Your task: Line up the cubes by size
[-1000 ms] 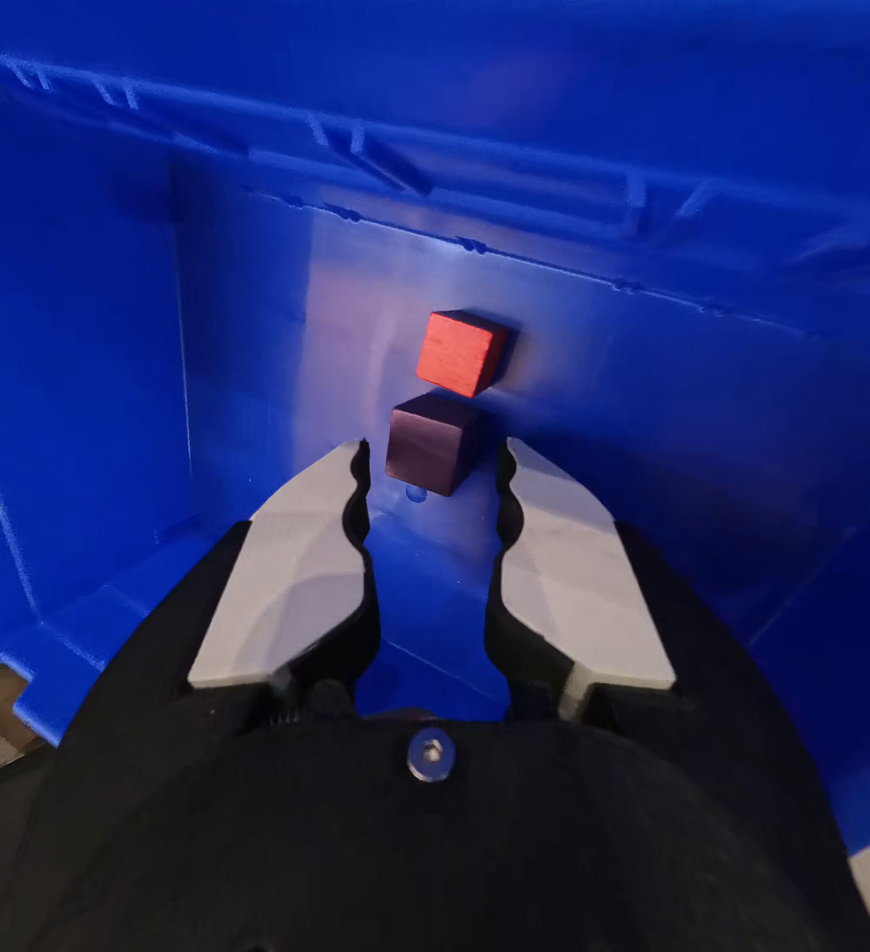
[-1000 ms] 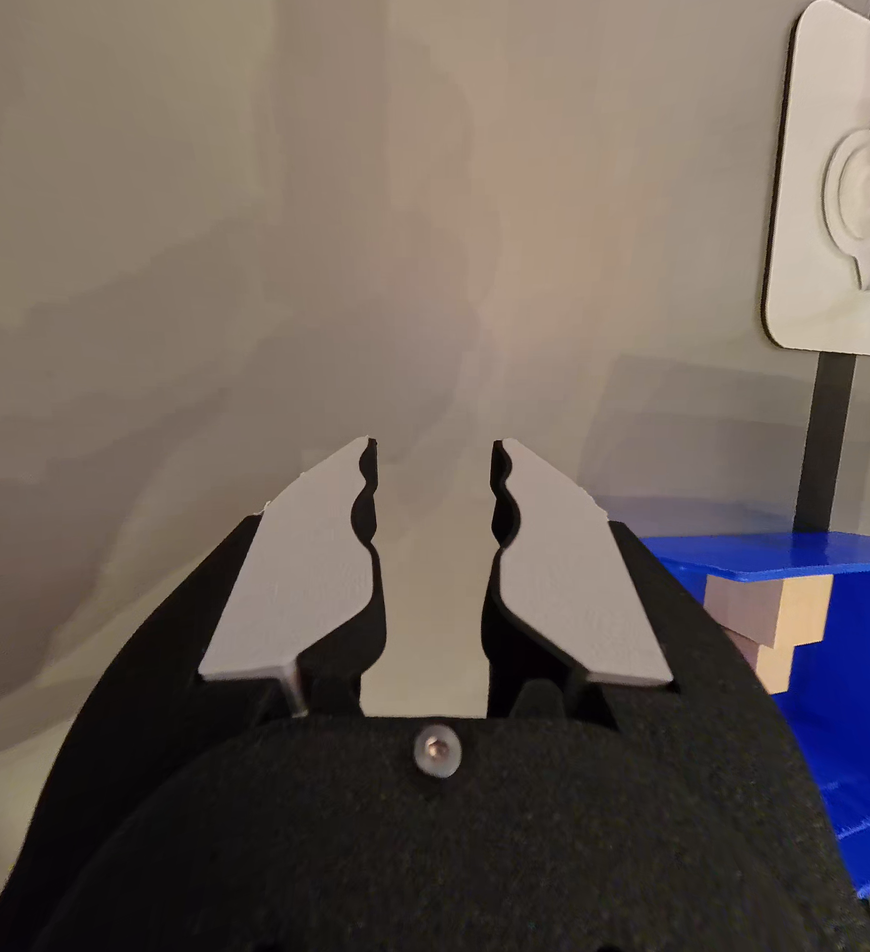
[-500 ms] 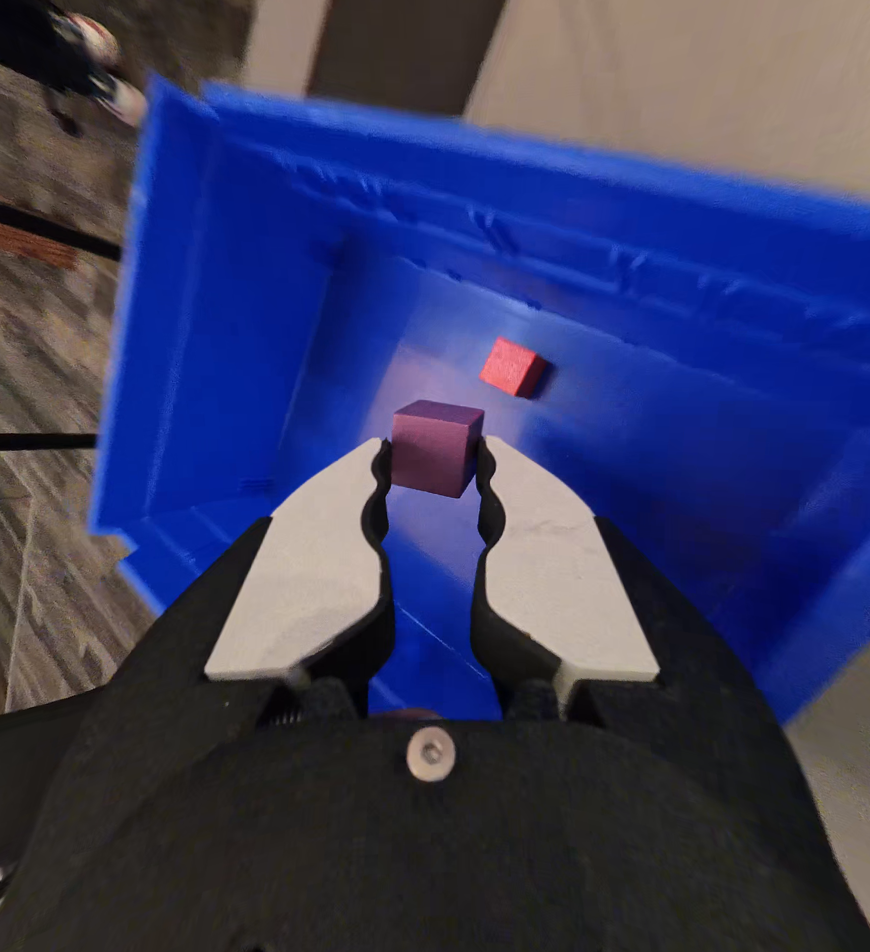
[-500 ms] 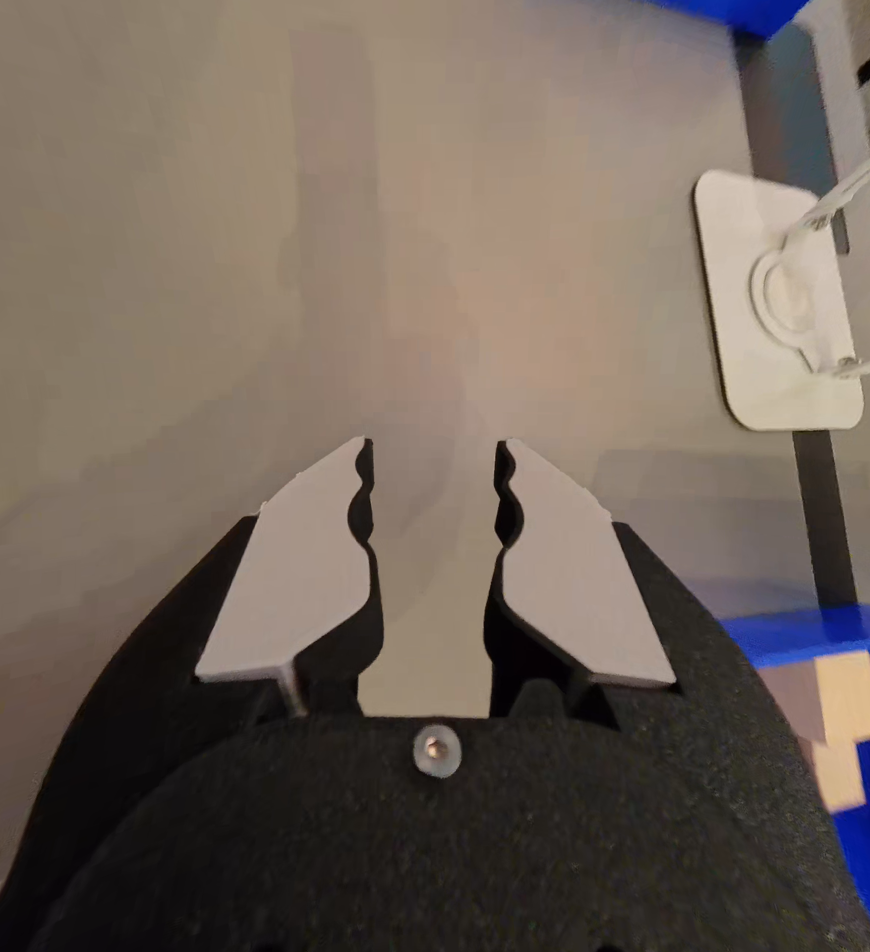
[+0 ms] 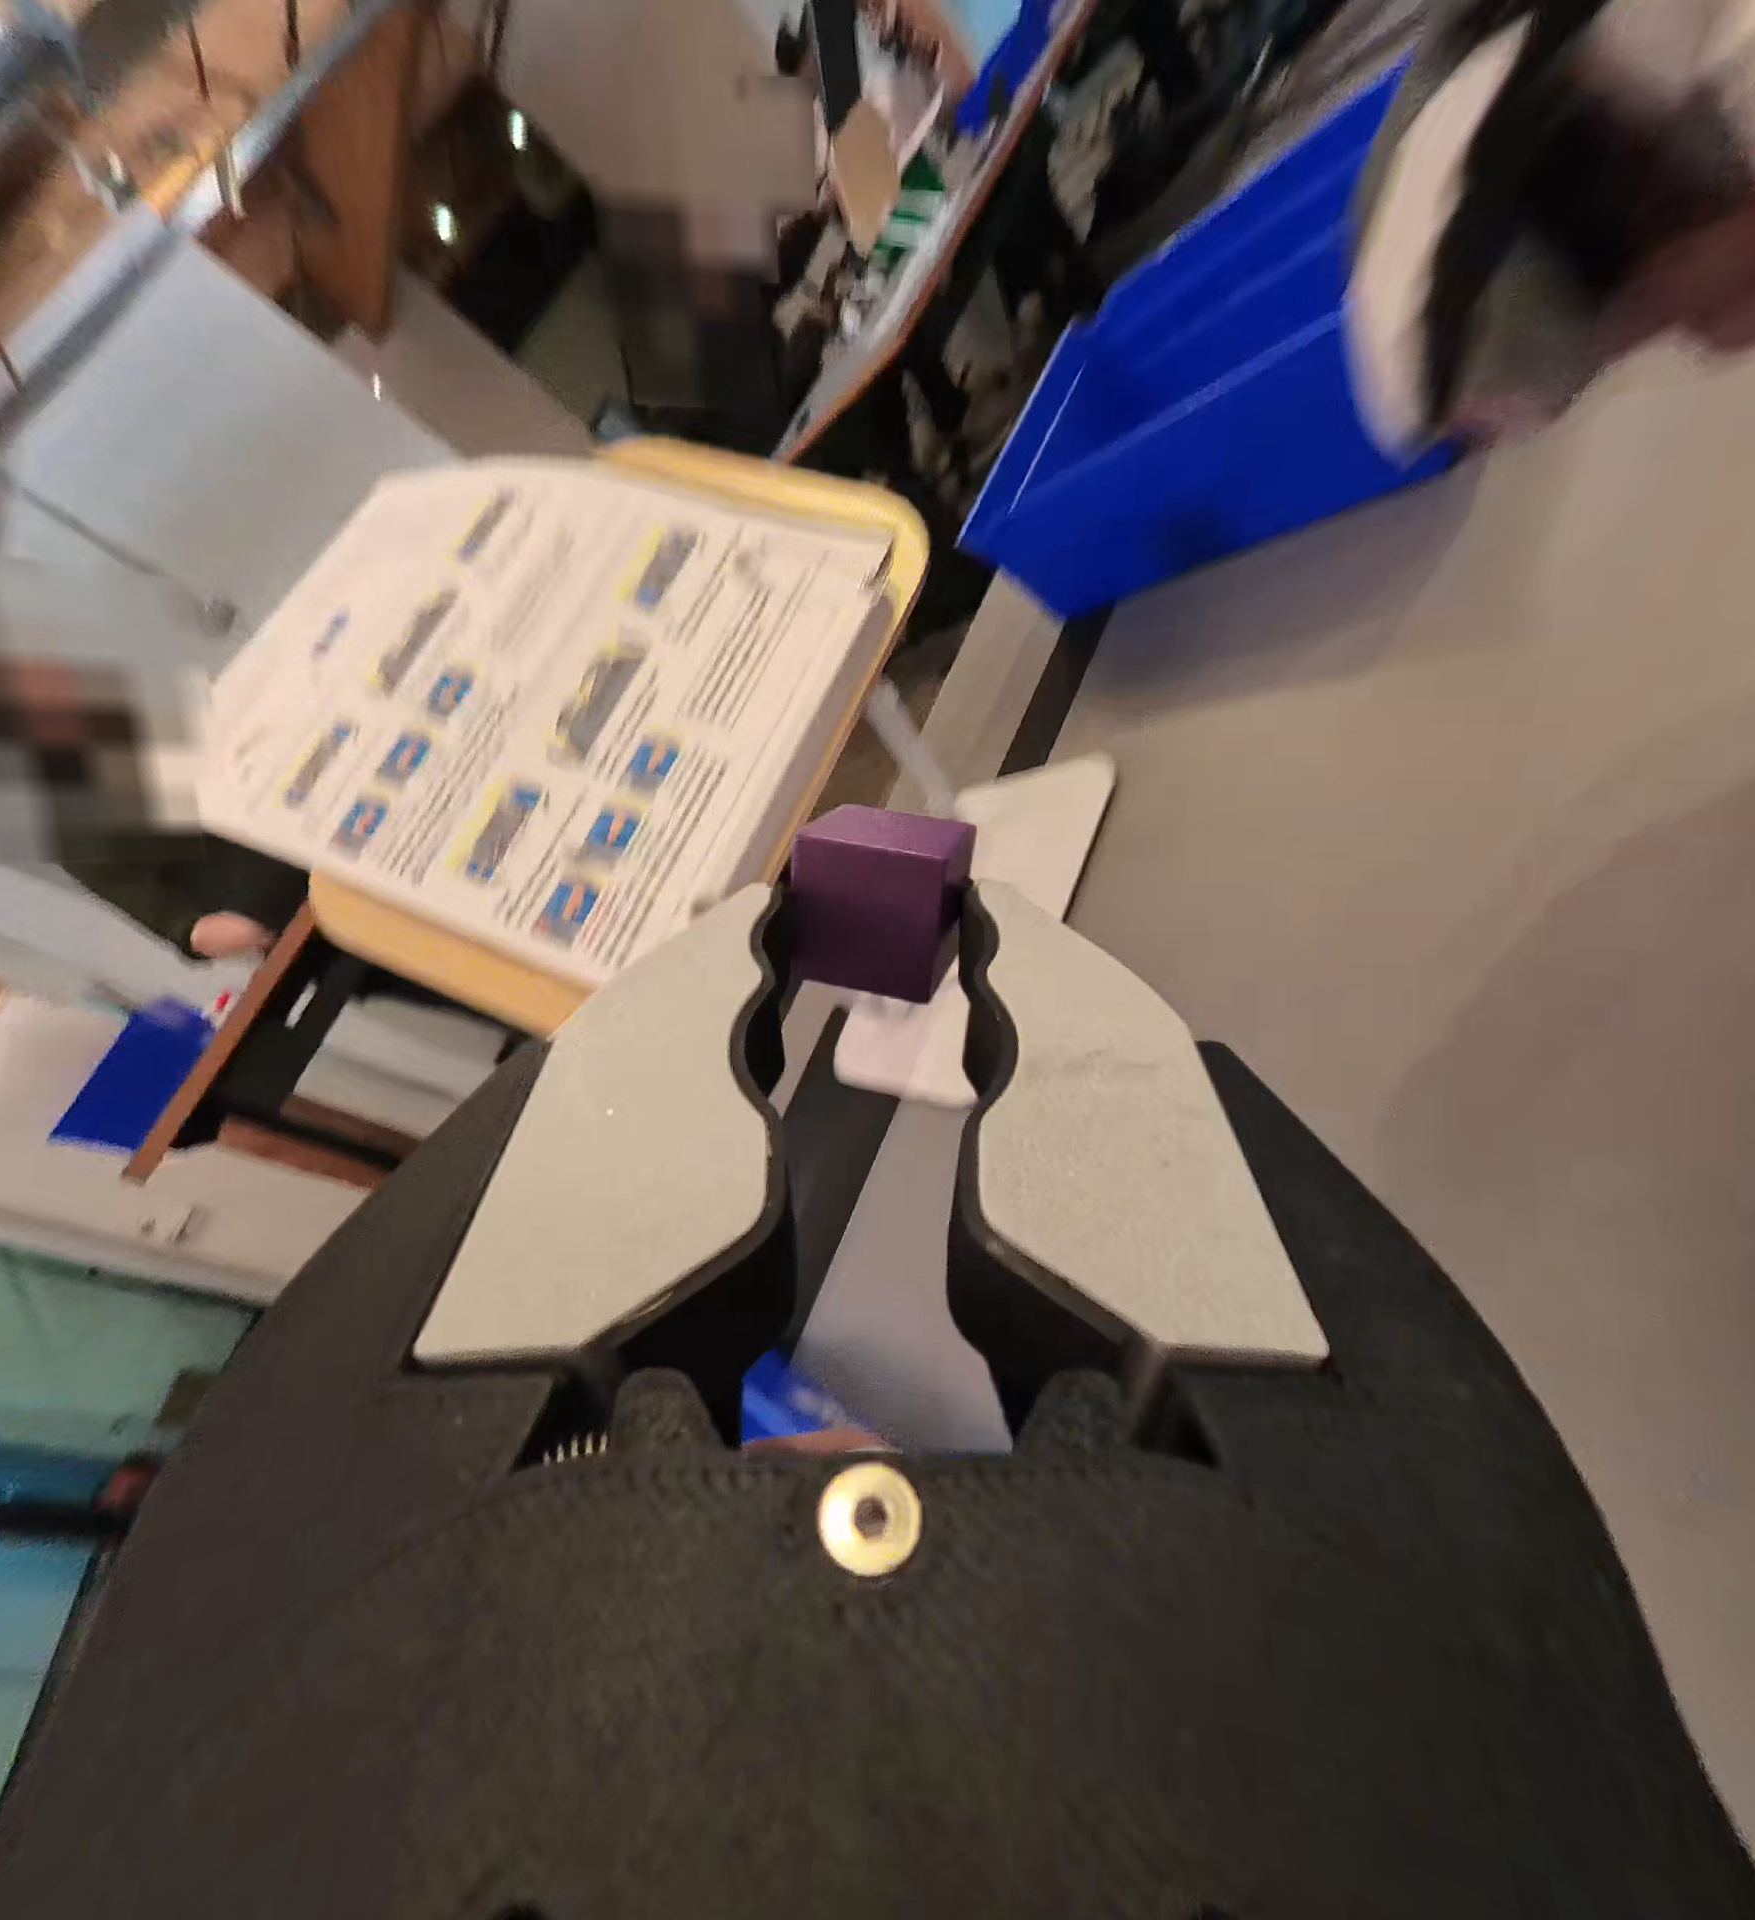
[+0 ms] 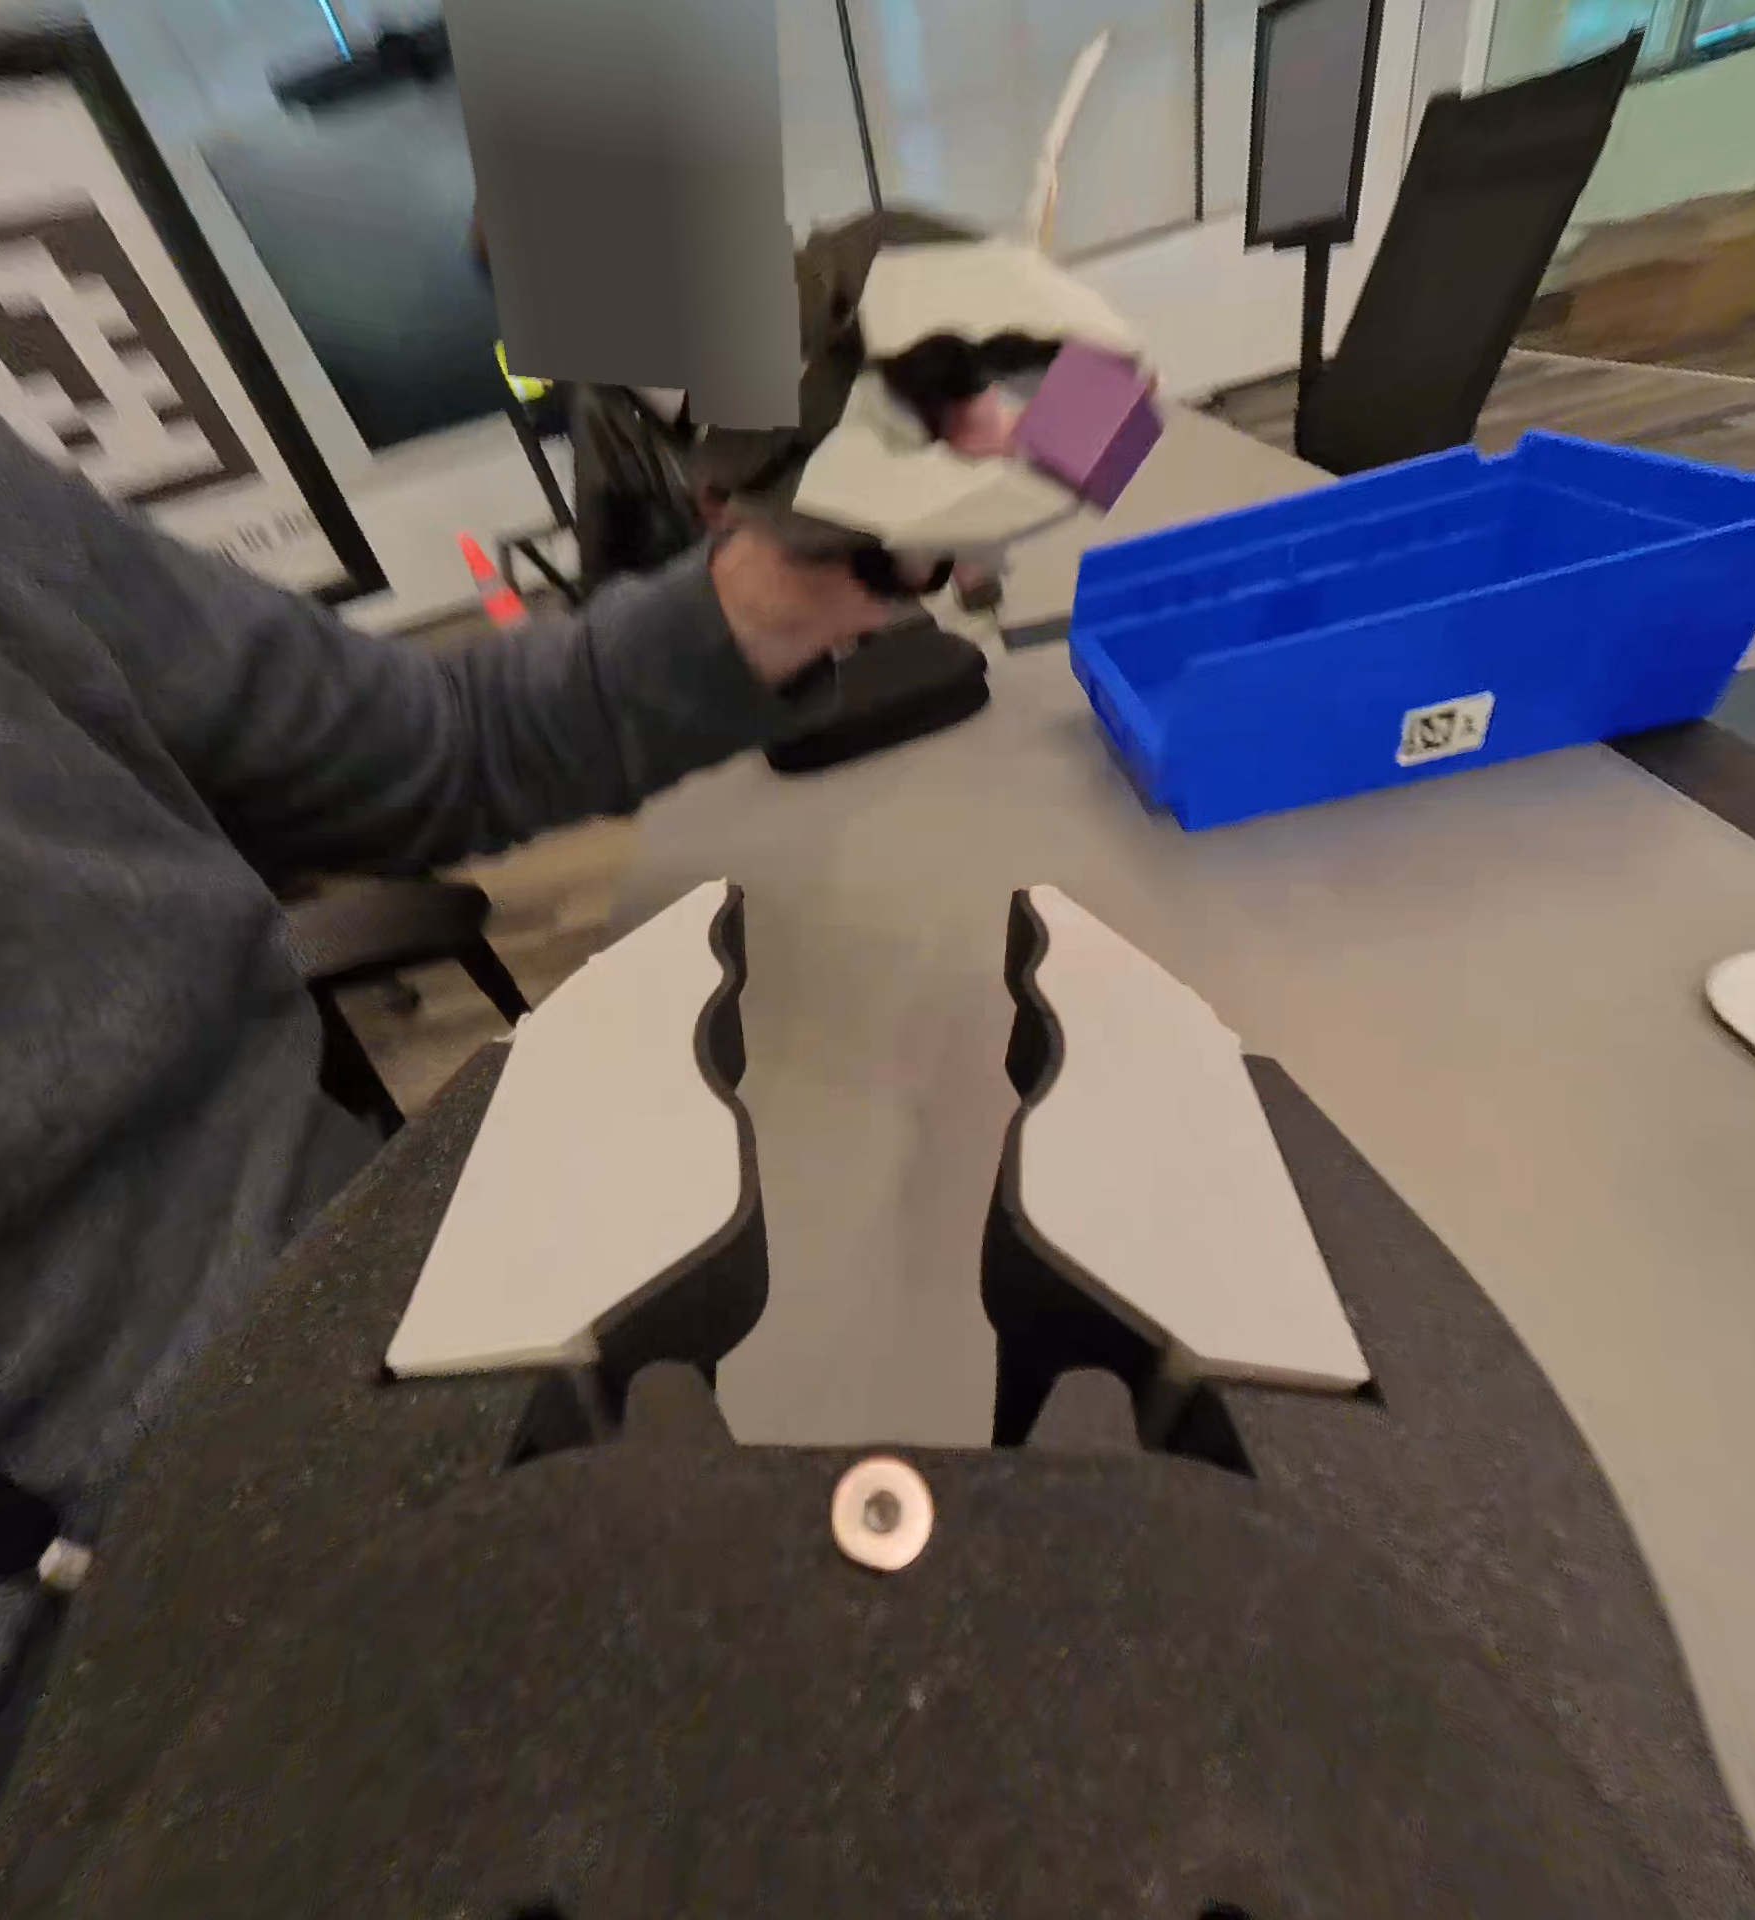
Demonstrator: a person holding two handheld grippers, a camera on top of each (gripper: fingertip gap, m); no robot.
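Left wrist view has your left gripper [image 5: 878, 914] clamped on the purple cube [image 5: 878, 909], right out at the tips at 12 o'clock from the camera. Both pads press its sides, one at 9 o'clock of the cube and one at 3 o'clock, and roughly the top half of the cube sticks out past the fingertips. You've got it up in the air, clear of the grey table [image 5: 1475, 935], with a stand of printed pages [image 5: 561, 717] behind it toward 10 o'clock and the blue bin [image 5: 1185, 416] off at 1 o'clock.

On which way it points: it's a cube, so no real long axis to speak of. One flat face looks back at the camera, the lighter top face tips away, and it sits a touch rotated, so a sliver of its right side shows.

Right wrist view shows the same cube [image 6: 1086, 421] from the side, in that far gripper [image 6: 966, 457] at about 12 o'clock, above and left of the bin [image 6: 1424, 634], which sits on the table at 1 o'clock. Blurry there, though.

Your right gripper [image 6: 875, 904] hangs over bare table [image 6: 1268, 1039] with its fingers apart and nothing between them.
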